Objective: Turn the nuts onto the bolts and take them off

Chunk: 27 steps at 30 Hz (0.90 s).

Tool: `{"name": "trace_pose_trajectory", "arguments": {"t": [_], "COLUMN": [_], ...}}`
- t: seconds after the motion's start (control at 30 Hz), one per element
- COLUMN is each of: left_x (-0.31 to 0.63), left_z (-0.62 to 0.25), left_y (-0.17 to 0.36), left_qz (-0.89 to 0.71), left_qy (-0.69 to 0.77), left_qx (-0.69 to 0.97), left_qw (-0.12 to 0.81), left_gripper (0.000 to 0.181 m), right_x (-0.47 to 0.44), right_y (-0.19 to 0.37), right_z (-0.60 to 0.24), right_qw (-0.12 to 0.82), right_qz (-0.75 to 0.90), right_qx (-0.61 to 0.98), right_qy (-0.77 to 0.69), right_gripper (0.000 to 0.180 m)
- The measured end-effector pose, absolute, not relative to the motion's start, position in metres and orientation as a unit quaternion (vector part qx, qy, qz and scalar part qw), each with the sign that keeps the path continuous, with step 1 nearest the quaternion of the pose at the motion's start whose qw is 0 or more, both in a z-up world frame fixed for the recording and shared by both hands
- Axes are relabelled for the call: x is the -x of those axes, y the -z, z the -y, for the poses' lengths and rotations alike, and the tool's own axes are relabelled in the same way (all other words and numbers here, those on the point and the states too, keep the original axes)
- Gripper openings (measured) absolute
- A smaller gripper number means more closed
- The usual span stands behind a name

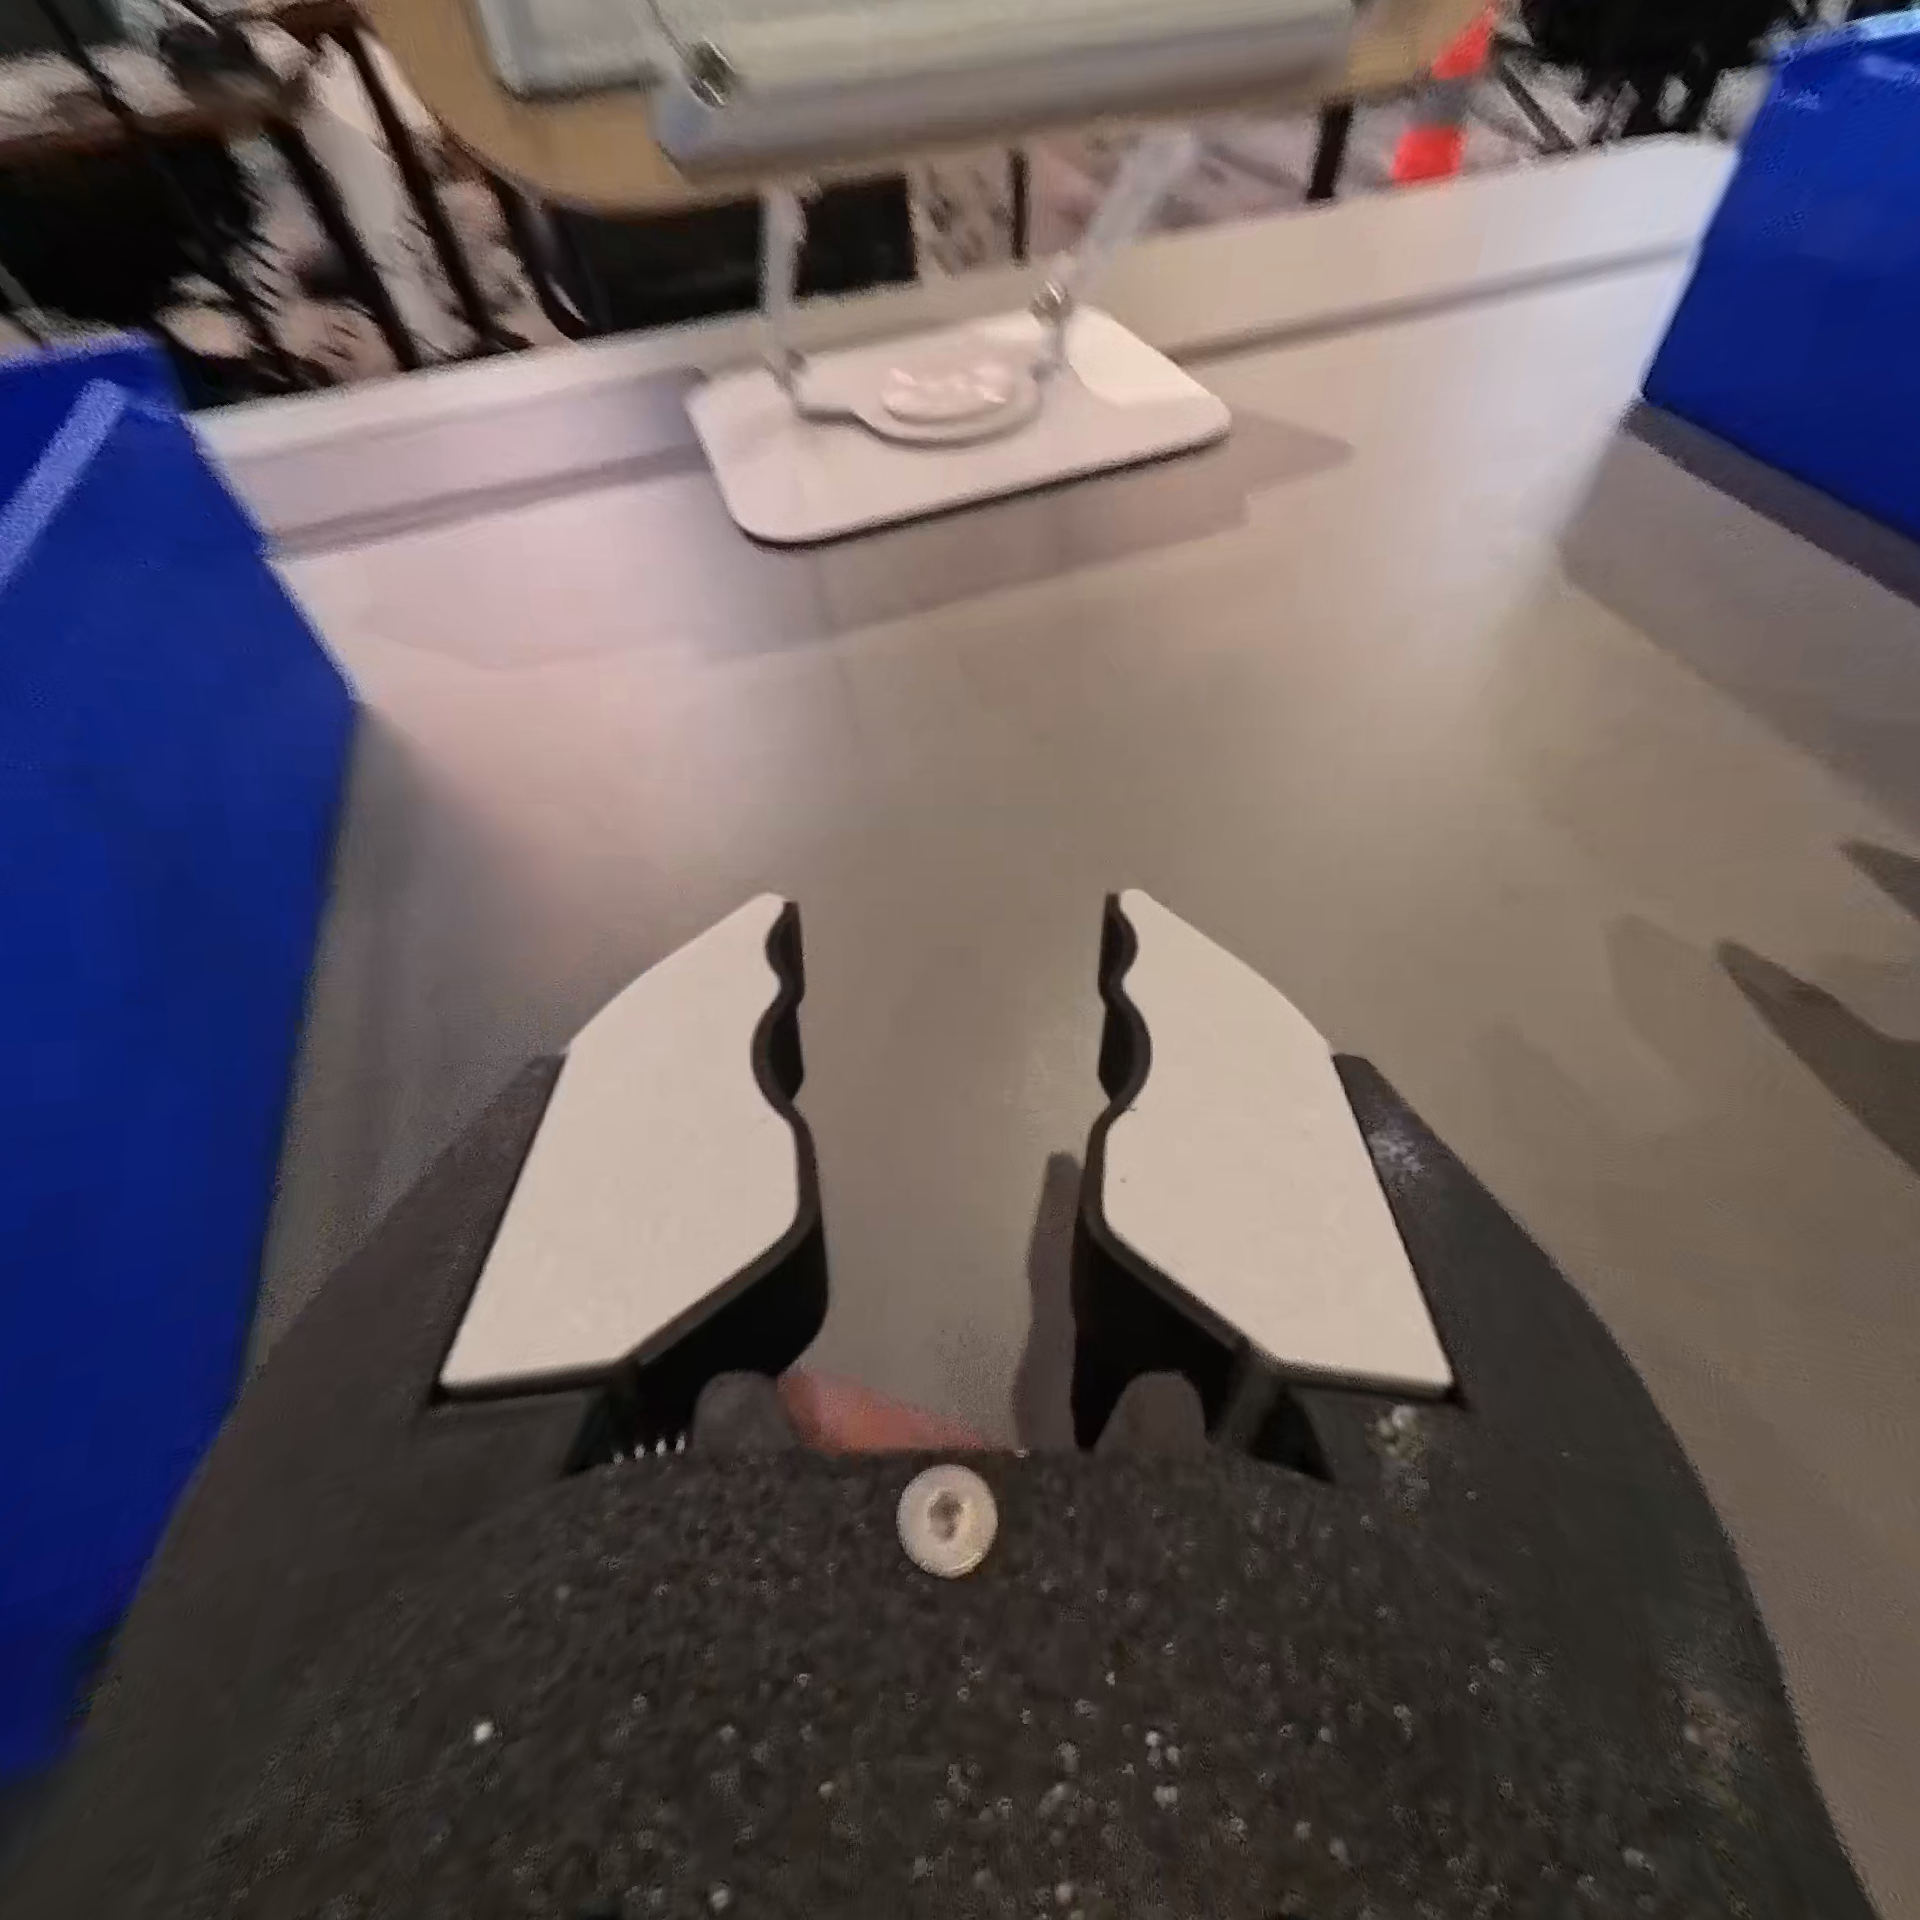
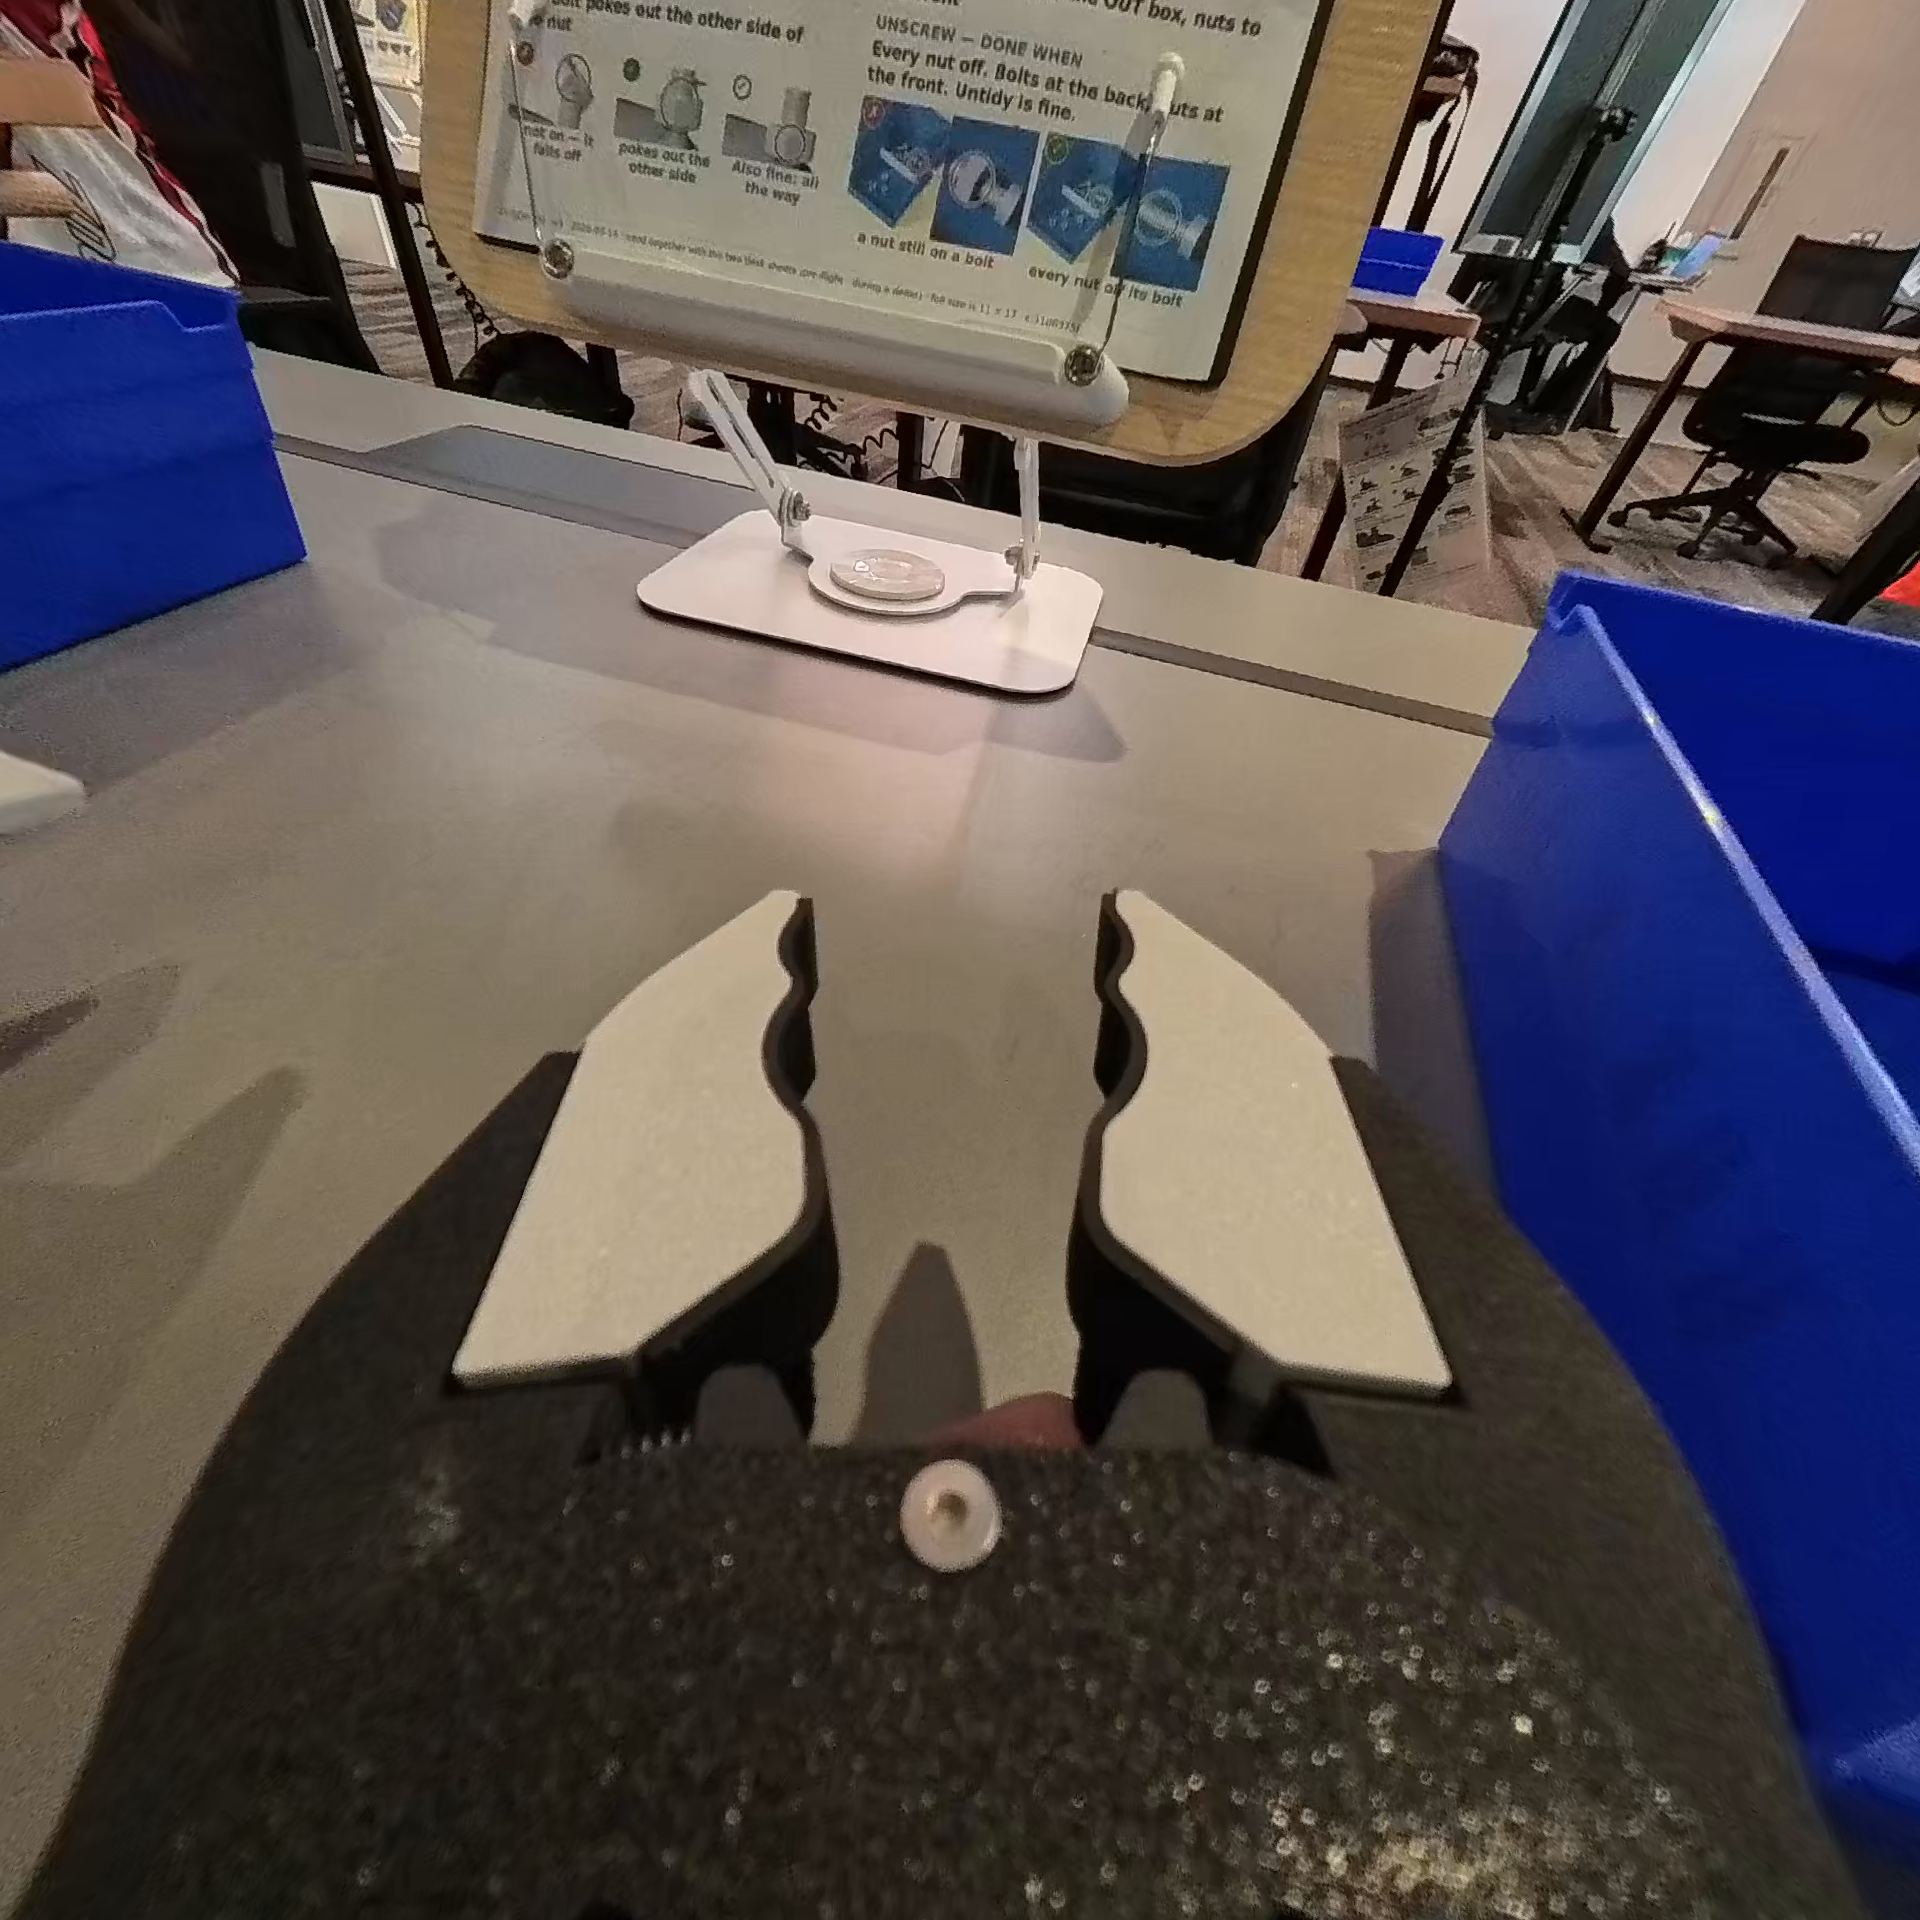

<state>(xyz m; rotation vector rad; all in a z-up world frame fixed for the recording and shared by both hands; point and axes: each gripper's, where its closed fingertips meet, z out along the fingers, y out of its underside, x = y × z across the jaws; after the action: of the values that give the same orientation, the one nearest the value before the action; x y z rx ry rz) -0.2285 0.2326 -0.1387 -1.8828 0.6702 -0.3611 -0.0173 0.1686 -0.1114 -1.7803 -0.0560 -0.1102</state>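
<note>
Nuts and bolts are visible in neither wrist view, so their place cannot be told. Left hand-held gripper [image 1: 951, 997]: held low over the grey surface [image 1: 1039, 748], tilted slightly down and pointing forward, its jaws parted by a clear gap with only bare surface between the pale fingers [image 1: 675, 1122]; it holds nothing. A blue bin [image 1: 135, 831] stands just beside it on its left, and a second blue bin [image 1: 1808, 291] lies ahead to its right; the view is motion-blurred. Right hand-held gripper [image 2: 956, 997]: likewise low, level with the surface [image 2: 520, 852] and aimed forward, jaws spread about as wide and empty. A blue bin [image 2: 1683, 1039] stands close along its right side; another blue bin [image 2: 114, 457] sits ahead to its left. Straight ahead of both grippers, well apart from them, a white stand [image 2: 873, 603] rests on the surface and carries a wooden board with an instruction sheet [image 2: 862, 156]. Beyond the far edge are tables and an office chair [image 2: 1756, 447].
</note>
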Motion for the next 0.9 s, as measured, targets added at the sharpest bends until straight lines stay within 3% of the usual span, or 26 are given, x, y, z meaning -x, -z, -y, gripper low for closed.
{"name": "trace_pose_trajectory", "arguments": {"t": [0.1, 0.27, 0.43, 0.5, 0.57, 0.73, 0.9], "left_x": [0.222, 0.221, 0.269, 0.305, 0.344, 0.43, 0.449], "left_z": [-0.233, -0.219, -0.189, -0.195, -0.215, -0.279, -0.311], "left_y": [0.153, 0.138, 0.047, 0.015, 0.003, 0.051, 0.122], "left_qz": [-0.29, -0.291, -0.394, -0.435, -0.474, -0.504, -0.473], "left_qy": [0.19, 0.247, 0.151, 0.11, 0.055, -0.049, -0.027], "left_qx": [0.812, 0.798, 0.744, 0.743, 0.761, 0.823, 0.866], "left_qw": [0.47, 0.467, 0.518, 0.496, 0.44, 0.256, 0.159], "left_gripper": [0.067, 0.055, 0.052, 0.044, 0.046, 0.051, 0.047], "right_x": [0.018, 0.021, 0.021, 0.022, 0.022, 0.023, 0.027], "right_y": [0.112, 0.114, 0.115, 0.115, 0.115, 0.116, 0.119], "right_z": [-0.169, -0.17, -0.17, -0.17, -0.17, -0.171, -0.173], "right_qw": [0.626, 0.621, 0.618, 0.619, 0.618, 0.616, 0.606], "right_qz": [0.029, 0.037, 0.038, 0.039, 0.041, 0.044, 0.055], "right_qx": [0.777, 0.781, 0.784, 0.783, 0.784, 0.786, 0.793], "right_qy": [0.051, 0.052, 0.044, 0.043, 0.043, 0.036, 0.033], "right_gripper": [0.051, 0.051, 0.05, 0.05, 0.05, 0.048, 0.047]}}
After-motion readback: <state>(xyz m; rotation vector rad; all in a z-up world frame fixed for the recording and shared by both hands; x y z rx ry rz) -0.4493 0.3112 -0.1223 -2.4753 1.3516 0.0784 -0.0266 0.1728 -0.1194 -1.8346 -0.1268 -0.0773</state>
